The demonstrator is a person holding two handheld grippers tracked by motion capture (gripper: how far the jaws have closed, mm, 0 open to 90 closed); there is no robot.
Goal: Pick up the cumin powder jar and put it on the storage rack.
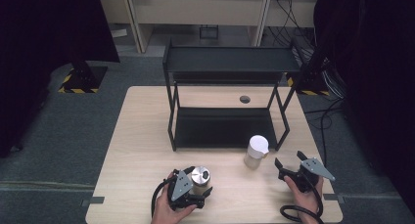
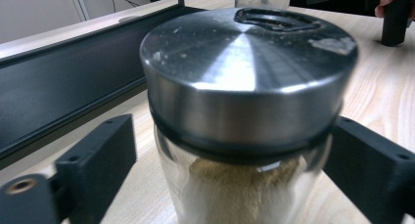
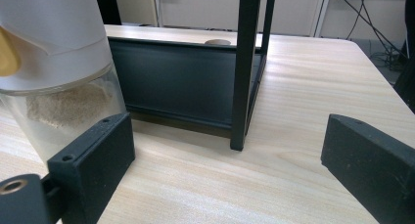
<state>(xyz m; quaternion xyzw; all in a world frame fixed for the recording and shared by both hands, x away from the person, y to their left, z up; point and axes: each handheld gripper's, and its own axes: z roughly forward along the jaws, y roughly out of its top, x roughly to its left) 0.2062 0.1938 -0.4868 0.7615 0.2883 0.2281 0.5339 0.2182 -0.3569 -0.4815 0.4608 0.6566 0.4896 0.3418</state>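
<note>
The left gripper (image 1: 203, 197) sits at the near left of the table (image 1: 142, 150), held in the person's left hand (image 1: 166, 212). Its jaws bracket a glass jar with a steel lid (image 2: 244, 82). In the left gripper view the jar stands between the two black jaws just below the lid rim; the right jaw appears to meet the glass, while a narrow gap shows at the left jaw, so a firm clamp cannot be confirmed. The jar holds a tan powder. The lid is brushed metal with a dark seal ring beneath it.

The right gripper (image 1: 288, 161) is at the near right of the table, held in the person's right hand (image 1: 303, 194). Its jaws are spread wide with nothing between them. In the right gripper view the left jaw lies just beside a second jar with a white lid (image 3: 54, 62), which also contains a pale powder; contact cannot be determined.

This white-lidded jar stands near the front right leg of a black two-tier shelf rack (image 1: 230, 62) placed at the table's far centre.

No brand, label or legible writing appears on either jar, either gripper or the rack.
</note>
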